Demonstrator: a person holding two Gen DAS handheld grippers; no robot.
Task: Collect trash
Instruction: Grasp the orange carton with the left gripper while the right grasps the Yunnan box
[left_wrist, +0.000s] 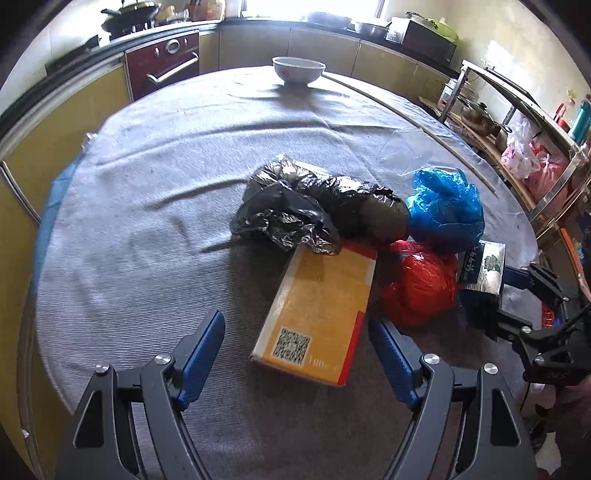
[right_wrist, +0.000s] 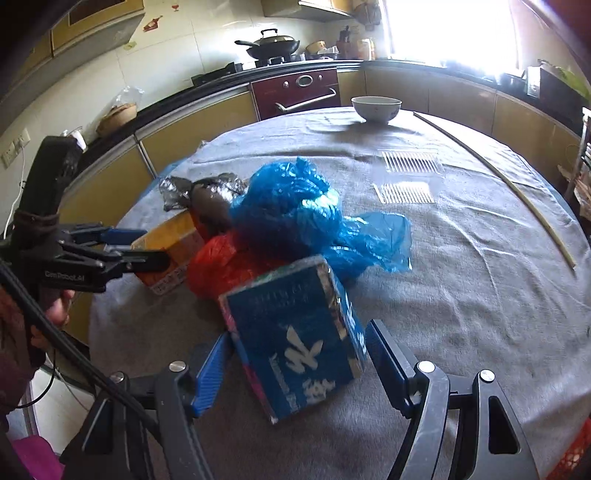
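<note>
Trash: two boxes (left_wrist: 317, 310), three bags (left_wrist: 445, 208)

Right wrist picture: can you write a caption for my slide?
Right gripper clamps a blue box beside blue bag and red bag on the table.
</note>
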